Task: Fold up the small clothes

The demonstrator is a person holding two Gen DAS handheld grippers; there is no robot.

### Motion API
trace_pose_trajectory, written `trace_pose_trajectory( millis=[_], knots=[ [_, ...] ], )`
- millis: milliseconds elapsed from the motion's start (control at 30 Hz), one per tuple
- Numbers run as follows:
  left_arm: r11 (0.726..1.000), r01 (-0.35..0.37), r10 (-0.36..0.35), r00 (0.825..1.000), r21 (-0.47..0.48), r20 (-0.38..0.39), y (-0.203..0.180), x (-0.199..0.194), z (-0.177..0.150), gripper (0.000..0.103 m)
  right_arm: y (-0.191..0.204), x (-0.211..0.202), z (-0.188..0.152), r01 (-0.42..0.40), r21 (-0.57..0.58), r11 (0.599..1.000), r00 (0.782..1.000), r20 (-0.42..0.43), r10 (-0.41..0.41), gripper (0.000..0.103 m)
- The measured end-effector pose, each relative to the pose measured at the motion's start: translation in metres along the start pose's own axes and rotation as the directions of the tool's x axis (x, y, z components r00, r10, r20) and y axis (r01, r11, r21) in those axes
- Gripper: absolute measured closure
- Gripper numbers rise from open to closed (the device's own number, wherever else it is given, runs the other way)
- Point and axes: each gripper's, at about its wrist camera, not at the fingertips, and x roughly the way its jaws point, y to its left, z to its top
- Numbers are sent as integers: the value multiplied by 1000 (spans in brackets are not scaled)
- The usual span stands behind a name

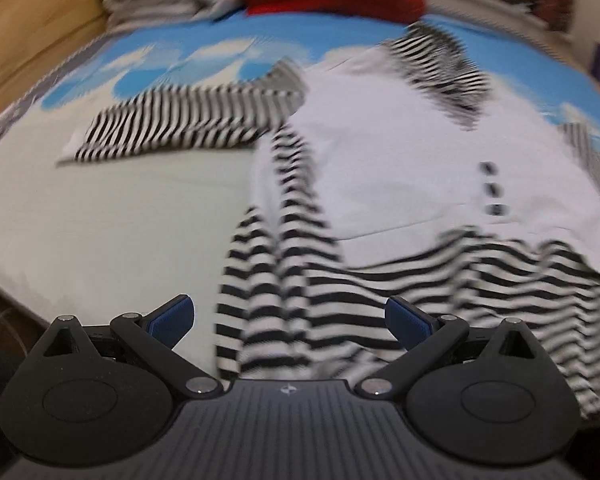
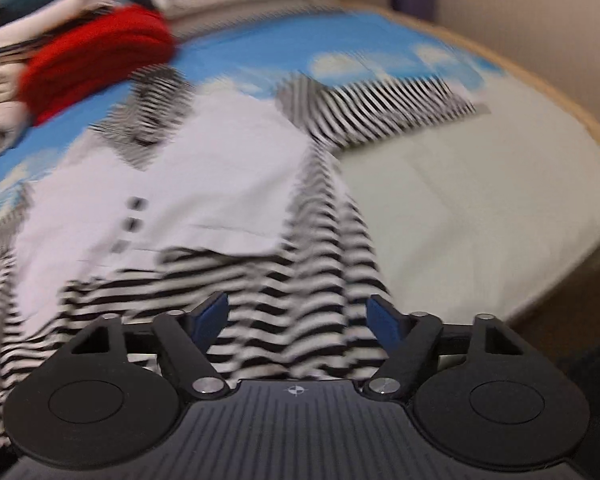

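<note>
Striped garment (image 1: 400, 184), no legible writing

No readable text, label, brand or number is found in either view. The only sign to be made out is a small round crosshair emblem, printed on the ribbed grey housing of the left gripper (image 1: 288, 322) at the bottom centre of the left wrist view, and repeated on the same housing of the right gripper (image 2: 296, 316) at the bottom centre of the right wrist view. Everything farther off is smeared by motion blur, so any print there cannot be read.
</note>
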Motion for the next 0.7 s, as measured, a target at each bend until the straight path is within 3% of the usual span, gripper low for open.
trace_pose_trajectory(
  millis=[67, 100, 167, 233, 267, 300, 333, 433, 500, 567, 667, 700],
  knots=[
    [1000, 4, -6, 992, -11, -129, 4, 24, -8, 9, -10, 19, -4, 37, 36, 999, 998, -54, -35, 35],
    [1000, 3, -6, 984, -19, -177, 11, 37, -13, 24, -13, 28, -6, 50, 46, 998, 995, -85, -46, 38],
    [996, 28, -51, 956, -85, -290, 21, 51, -28, 37, -16, 43, -15, 64, 47, 997, 989, -134, -57, 48],
    [993, 41, -70, 960, -109, -270, 30, 44, -28, 63, -16, 46, -18, 54, 32, 998, 991, -120, -50, 56],
    [993, 55, -81, 960, -102, -267, 30, 41, -28, 82, -12, 44, -18, 54, 0, 999, 993, -101, -54, 66],
    [993, 59, -86, 959, -105, -269, 31, 36, -27, 84, -8, 40, -17, 65, -37, 997, 994, -84, -68, 94],
    [994, 46, -71, 960, -96, -272, 31, 29, -29, 84, -8, 37, -16, 71, -48, 996, 995, -71, -74, 95],
    [991, 46, -80, 956, -126, -281, 33, 36, -34, 83, -15, 39, -18, 85, -24, 996, 992, -95, -87, 95],
    [991, 28, -65, 955, -129, -289, 31, 42, -33, 66, -13, 39, -19, 96, -22, 995, 991, -97, -98, 94],
    [995, 4, -29, 964, -97, -262, 22, 36, -27, 61, -7, 33, -16, 119, -42, 992, 990, -70, -122, 91],
    [1000, 3, -4, 993, -10, -117, 5, 9, -12, 58, 7, 6, -10, 127, -94, 987, 988, 103, -118, 80],
    [999, 33, -31, 998, 26, -61, -4, 0, -8, 53, 12, -5, -12, 112, -126, 986, 981, 170, -90, 68]
  ],
)
